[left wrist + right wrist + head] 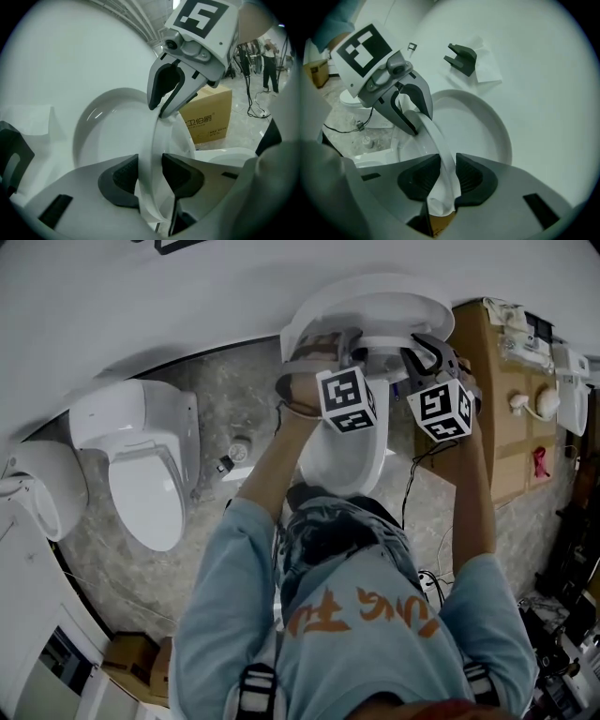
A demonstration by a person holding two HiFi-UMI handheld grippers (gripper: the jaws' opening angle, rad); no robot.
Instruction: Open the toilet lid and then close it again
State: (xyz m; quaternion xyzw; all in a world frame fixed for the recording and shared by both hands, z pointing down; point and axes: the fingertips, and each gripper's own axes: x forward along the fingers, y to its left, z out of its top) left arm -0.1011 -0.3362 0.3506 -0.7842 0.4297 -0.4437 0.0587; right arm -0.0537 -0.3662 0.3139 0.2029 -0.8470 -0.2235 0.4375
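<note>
Toilet lid [375, 310] stands raised over its bowl [342, 460] at the far end of the scene, tipped back close to the white wall [187, 296], as a person leans over it with a tool in each hand. The left tool [323, 348] and the right tool [427, 348] sit side by side on the lid's free edge, left one to the left. Each tool's own view shows its two dark pads pinching that thin white rim, with the other tool clamped on the same edge a little farther along.

With the lid this high, the opening half of the job looks done or nearly so. The lowering back onto the bowl appears to be what is left, though the pictures alone do not say which way the lid is travelling.

The bowl's inside is mostly covered by the marker cubes and the person's arms, so nothing can be said of what it holds. Just right of the toilet stands a tall cardboard box [487, 381], shut, with a few pale items resting on top and its contents out of sight. To the left, on the stone-patterned floor [234, 399], a second toilet [141, 465] sits with its lid down. Smaller cardboard boxes [131, 657] lie at the near left corner.
</note>
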